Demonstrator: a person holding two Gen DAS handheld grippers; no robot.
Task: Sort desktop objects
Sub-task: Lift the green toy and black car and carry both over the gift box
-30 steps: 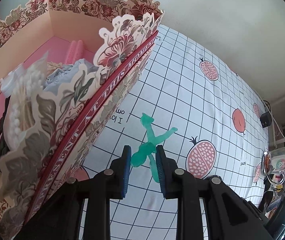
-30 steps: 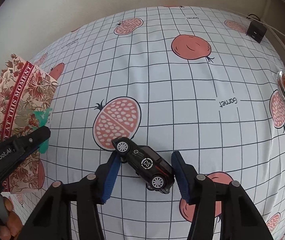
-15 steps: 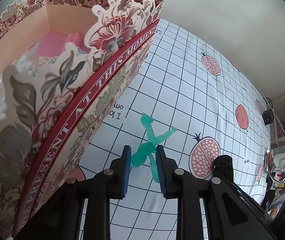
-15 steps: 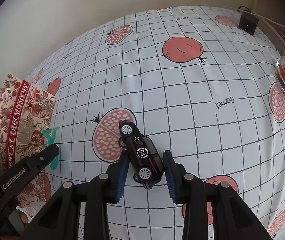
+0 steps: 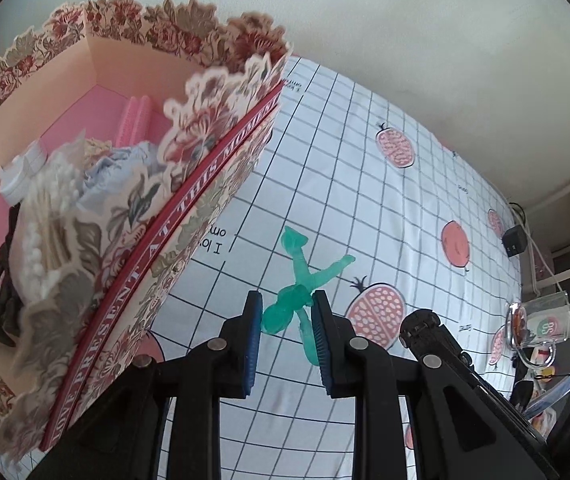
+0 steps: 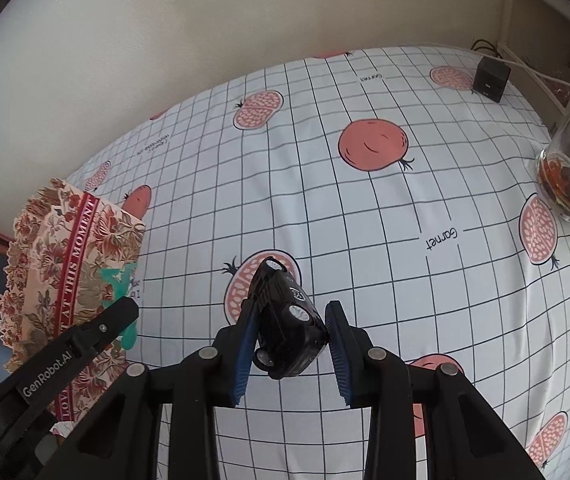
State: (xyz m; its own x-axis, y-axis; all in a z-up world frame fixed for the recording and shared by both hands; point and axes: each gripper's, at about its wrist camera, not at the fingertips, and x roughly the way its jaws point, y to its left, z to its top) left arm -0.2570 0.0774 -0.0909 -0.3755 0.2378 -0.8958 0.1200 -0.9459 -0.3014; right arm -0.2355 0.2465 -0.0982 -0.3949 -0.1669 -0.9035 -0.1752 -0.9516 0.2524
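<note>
The green figure (image 5: 300, 280) is looking like translucent, smooth plastic, and the toy car (image 6: 285, 316) is showing glossy black plastic. Each tool (image 5: 287, 334) is showing matt black plastic with ribbed blue pads (image 5: 253, 340). The floral box (image 5: 133, 240) at nine o'clock is looking like matt printed card. The worktop (image 6: 365, 220) is wearing a smooth printed cloth, and the mug (image 6: 569, 168) at three o'clock is gleaming like clear glass.

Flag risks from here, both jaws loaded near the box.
1. The toy car sits tilted in the right gripper, one wheel facing up; it could twist out.
2. The left gripper pinches only the green figure's torso; protruding limbs may snag the floral box rim.
</note>
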